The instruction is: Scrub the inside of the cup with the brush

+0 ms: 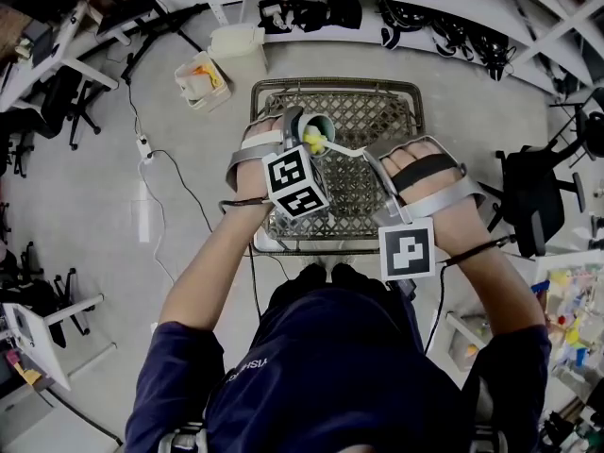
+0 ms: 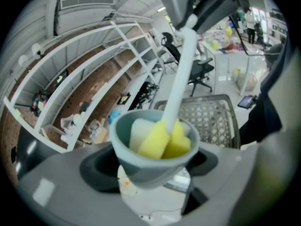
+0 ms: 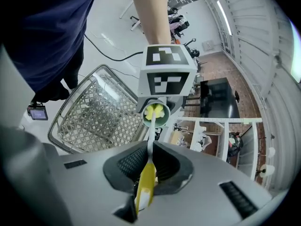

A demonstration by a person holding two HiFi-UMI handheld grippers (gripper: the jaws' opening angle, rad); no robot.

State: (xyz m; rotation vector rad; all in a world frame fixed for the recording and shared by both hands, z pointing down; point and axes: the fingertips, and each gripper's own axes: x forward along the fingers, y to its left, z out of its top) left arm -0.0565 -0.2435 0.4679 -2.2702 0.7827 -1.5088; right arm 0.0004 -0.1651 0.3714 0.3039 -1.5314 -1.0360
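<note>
Near the centre of the head view, above a wire basket [image 1: 335, 85] that is standing on the floor, the person is holding the cup [image 1: 316, 130] and the brush [image 1: 351, 149] up in the air between both arms. The left hand-held gripper [image 1: 304, 136] is clamping the cup from both sides with its jaws spread wide around the wall. This is steadying the cup off any surface and is turning its open mouth toward the other tool. The right hand-held gripper [image 1: 371, 160] is pinching the yellow end of the brush handle with its jaws drawn close. That is leaving the white stem free to reach forward.

The brush's long axis is running from the right of centre in the head view leftward and slightly up into the cup. Its yellow sponge head [image 2: 162, 140] is sitting inside the rim and pointing at the cup's bottom. The cup's own axis is lying roughly in line with the stem, mouth tilted up and toward the right-hand tool. This looks like the scrubbing step itself, with the sponge already in place for twisting or stroking.
</note>
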